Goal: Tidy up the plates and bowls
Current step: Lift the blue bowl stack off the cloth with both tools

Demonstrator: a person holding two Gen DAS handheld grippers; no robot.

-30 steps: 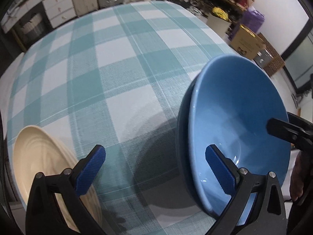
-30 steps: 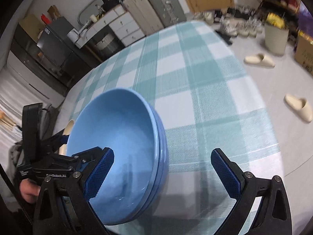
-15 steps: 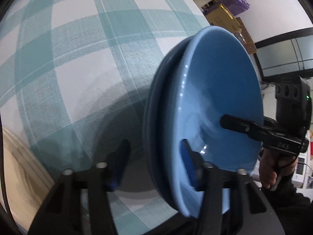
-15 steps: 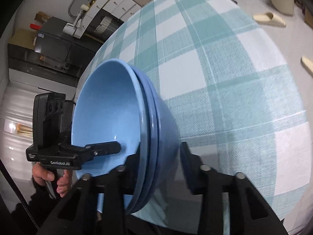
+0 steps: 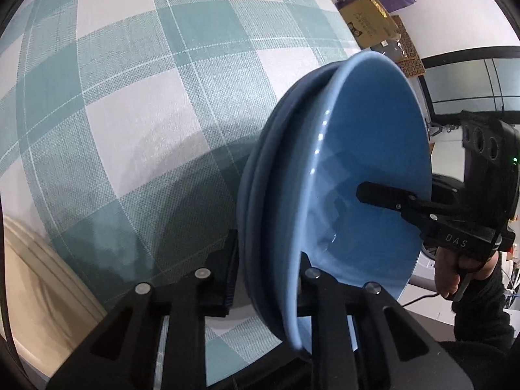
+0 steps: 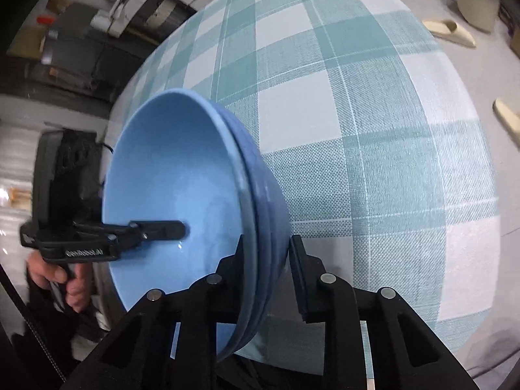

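A stack of nested blue bowls [image 5: 357, 149] stands on the checked tablecloth [image 5: 130, 97]. My left gripper [image 5: 266, 260] straddles the stack's near rim, one finger inside the top bowl and one outside. Its jaws are closing and the pads press on the rims. In the right wrist view the same blue bowls [image 6: 175, 175] sit at the left. My right gripper [image 6: 268, 253] clamps the opposite rim in the same way, its jaws also closing. Each view shows the other gripper's inner finger [image 5: 373, 193] [image 6: 169, 227] reaching into the top bowl.
A cream plate [image 5: 32, 279] lies at the table's lower left corner beside my left gripper. The table's edge [image 6: 468, 149] curves close on the right, with slippers [image 6: 451, 31] on the floor beyond. Cardboard boxes [image 5: 370, 22] stand past the far edge.
Both grippers went from wide open to closed on opposite rims of the bowl stack. Both now point more steeply down. The cream plate has slid toward the left view's edge.
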